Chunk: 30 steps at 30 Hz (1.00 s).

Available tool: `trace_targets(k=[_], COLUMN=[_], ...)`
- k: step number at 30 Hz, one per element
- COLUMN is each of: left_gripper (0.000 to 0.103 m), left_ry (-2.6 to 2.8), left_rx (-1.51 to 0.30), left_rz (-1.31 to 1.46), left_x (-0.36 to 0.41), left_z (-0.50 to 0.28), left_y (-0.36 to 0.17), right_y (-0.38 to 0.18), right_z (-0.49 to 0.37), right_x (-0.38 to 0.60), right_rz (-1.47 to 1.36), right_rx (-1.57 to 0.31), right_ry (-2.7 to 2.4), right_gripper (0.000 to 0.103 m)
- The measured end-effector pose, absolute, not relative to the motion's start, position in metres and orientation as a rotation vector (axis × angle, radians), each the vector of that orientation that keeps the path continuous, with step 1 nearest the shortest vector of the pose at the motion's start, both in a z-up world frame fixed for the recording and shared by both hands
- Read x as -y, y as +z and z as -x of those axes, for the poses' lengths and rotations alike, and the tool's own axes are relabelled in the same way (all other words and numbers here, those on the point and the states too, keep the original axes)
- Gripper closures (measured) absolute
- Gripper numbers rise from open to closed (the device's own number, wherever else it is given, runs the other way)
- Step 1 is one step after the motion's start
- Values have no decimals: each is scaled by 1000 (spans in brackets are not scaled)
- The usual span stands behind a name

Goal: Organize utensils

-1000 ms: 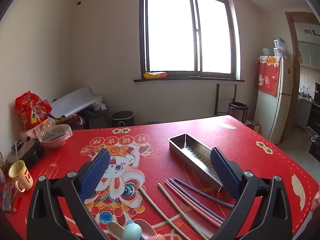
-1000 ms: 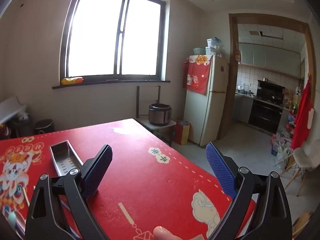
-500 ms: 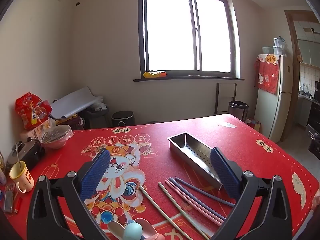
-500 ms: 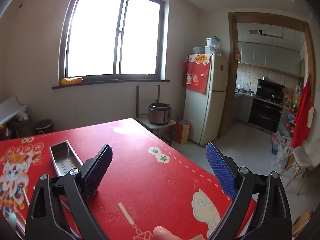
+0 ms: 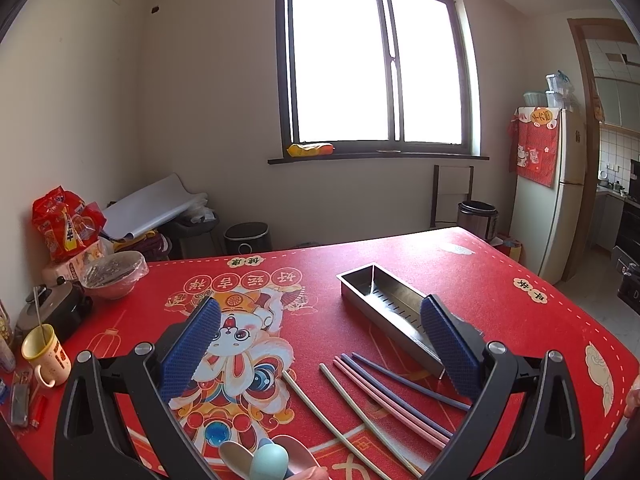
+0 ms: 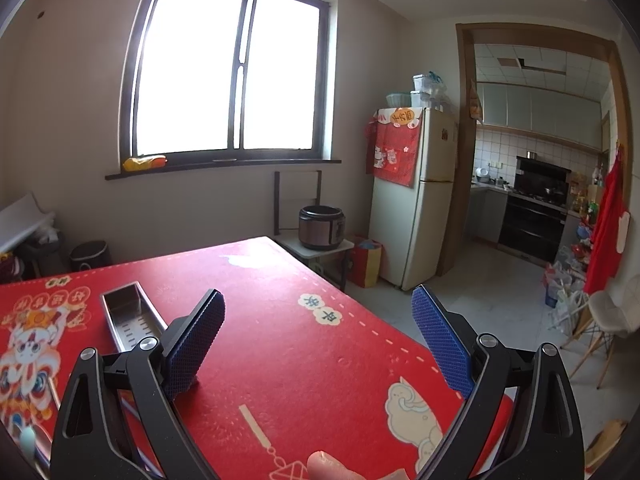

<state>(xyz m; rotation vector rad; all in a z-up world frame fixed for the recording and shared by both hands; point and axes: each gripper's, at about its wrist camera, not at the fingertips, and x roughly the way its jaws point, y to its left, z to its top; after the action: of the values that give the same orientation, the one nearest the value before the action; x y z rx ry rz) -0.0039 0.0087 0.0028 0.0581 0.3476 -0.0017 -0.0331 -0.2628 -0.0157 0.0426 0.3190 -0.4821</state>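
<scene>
We list the scene as follows.

Left gripper (image 5: 320, 336): jaws spread wide, holding nothing, raised above the red tablecloth (image 5: 520, 320).

Right gripper (image 6: 318, 320): jaws likewise apart and empty, facing the table's far corner and the kitchen doorway.

Steel tray (image 5: 390, 312): long perforated trough, lying on the cloth just ahead of the left gripper's right finger; what we can see of its floor is bare.

Chopsticks (image 5: 384, 396): several loose sticks, pink, dark blue and pale green, fanned on the cloth just beside the tray's near end, none inside it.

Spoons (image 5: 268, 460): a few pastel spoons in a cluster at the bottom edge of the left view, well apart from the tray.

Progress: we judge sorting not yet begun. Every utensil remains on the cloth; all chopsticks and spoons are left to gather and lay in the tray.
</scene>
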Motion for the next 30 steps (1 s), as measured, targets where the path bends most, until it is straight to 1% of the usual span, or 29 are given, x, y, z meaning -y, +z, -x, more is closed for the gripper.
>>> trace_targets(k=[30], left_gripper=[5], left_ry=[1], left_rx=[-347], left_rz=[-64], left_x=[-3], left_z=[6], left_y=[4], right_y=[-14], right_z=[33], right_x=[264], right_rz=[-40], right_rx=[-324], right_ry=[-481], right_gripper=[12])
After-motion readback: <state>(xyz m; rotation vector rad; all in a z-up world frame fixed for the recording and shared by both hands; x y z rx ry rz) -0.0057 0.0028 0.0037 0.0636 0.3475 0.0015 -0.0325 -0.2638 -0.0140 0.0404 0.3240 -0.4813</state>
